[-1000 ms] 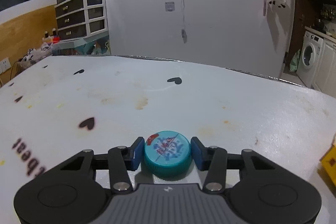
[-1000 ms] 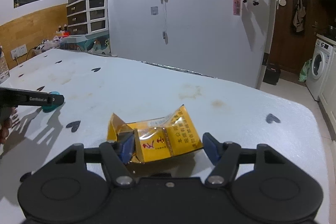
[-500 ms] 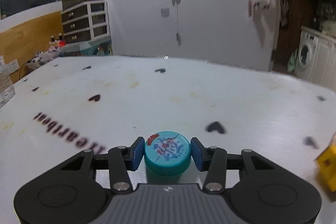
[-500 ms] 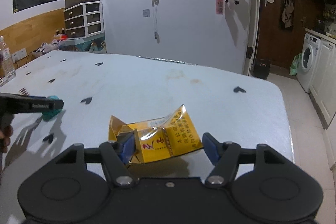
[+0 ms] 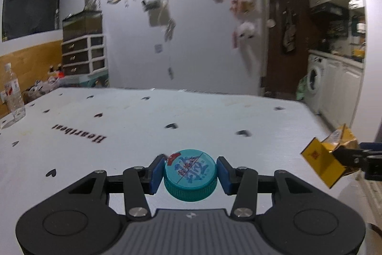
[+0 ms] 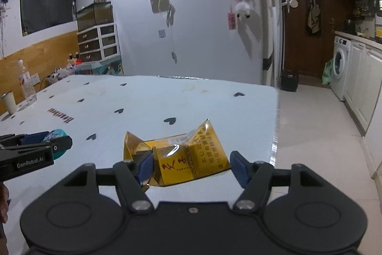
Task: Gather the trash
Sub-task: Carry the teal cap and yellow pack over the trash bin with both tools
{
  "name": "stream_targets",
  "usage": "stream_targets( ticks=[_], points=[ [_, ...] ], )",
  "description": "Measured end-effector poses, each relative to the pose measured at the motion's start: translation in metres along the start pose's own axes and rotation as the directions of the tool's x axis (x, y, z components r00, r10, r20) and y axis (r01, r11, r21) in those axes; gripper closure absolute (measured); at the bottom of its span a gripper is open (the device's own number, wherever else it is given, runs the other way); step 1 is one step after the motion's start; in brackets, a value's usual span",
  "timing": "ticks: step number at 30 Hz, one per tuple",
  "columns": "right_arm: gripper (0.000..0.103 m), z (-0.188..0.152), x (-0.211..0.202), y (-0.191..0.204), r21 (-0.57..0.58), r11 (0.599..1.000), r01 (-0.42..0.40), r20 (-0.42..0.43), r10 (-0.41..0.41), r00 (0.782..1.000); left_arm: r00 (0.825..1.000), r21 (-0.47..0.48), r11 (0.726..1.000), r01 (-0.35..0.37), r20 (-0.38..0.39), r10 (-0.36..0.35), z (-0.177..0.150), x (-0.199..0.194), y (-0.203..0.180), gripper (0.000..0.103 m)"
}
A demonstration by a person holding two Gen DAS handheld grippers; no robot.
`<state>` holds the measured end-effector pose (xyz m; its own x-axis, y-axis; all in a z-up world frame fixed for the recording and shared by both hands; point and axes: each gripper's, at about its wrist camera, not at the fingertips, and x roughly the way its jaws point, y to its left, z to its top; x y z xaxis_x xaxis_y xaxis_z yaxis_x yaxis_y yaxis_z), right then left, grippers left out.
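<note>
My left gripper (image 5: 190,175) is shut on a teal bottle cap (image 5: 191,177) with a printed blue top and holds it above the white table (image 5: 133,126). My right gripper (image 6: 191,167) is shut on a crumpled yellow cigarette pack (image 6: 183,159) and holds it above the table's right part. The pack (image 5: 324,159) and right gripper also show at the right edge of the left wrist view. The left gripper with the cap (image 6: 56,142) shows at the left of the right wrist view.
The table (image 6: 148,102) has a white cloth with black hearts. A water bottle (image 6: 26,85) and a cup (image 6: 9,103) stand at its far left. The table's right edge (image 6: 275,126) drops to a tiled floor. A washing machine (image 6: 340,68) stands at the right.
Both grippers have risen and drawn back from the table with their loads; more of the table and room shows. The left view has swung right, so the pack is now in sight.
</note>
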<state>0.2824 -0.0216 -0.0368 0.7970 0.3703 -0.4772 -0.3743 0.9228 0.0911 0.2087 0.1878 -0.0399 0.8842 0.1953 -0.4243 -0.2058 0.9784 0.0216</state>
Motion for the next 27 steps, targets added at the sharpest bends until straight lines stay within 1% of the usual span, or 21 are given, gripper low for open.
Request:
stream_targets(
  ticks=[5, 9, 15, 20, 23, 27],
  points=[
    [0.035, -0.016, -0.065, -0.018, 0.008, 1.000, 0.025, 0.037, -0.025, 0.999, 0.998, 0.025, 0.998, 0.054, 0.043, -0.055, -0.008, -0.053, -0.028, 0.054],
    [0.035, -0.028, -0.114, -0.035, 0.017, 0.999, 0.050, 0.067, -0.051, 0.996, 0.993, 0.052, 0.994, 0.092, 0.072, -0.095, -0.013, -0.087, -0.052, 0.054],
    [0.035, -0.044, -0.166, -0.057, 0.031, 0.997, 0.069, 0.108, -0.072, 0.991, 0.980, 0.107, 0.984, 0.144, 0.122, -0.156, -0.018, -0.135, -0.089, 0.054],
    [0.035, -0.056, -0.195, -0.070, 0.047, 0.996, 0.071, 0.132, -0.077, 0.988, 0.972, 0.124, 0.977, 0.172, 0.141, -0.189, -0.021, -0.156, -0.109, 0.054],
    [0.035, -0.063, -0.212, -0.077, 0.057, 0.996, 0.069, 0.150, -0.077, 0.986, 0.968, 0.135, 0.973, 0.189, 0.141, -0.208, -0.022, -0.162, -0.121, 0.054],
    [0.035, -0.072, -0.228, -0.090, 0.074, 0.994, 0.086, 0.161, -0.097, 0.982, 0.960, 0.147, 0.962, 0.230, 0.126, -0.249, -0.026, -0.165, -0.138, 0.054]
  ],
)
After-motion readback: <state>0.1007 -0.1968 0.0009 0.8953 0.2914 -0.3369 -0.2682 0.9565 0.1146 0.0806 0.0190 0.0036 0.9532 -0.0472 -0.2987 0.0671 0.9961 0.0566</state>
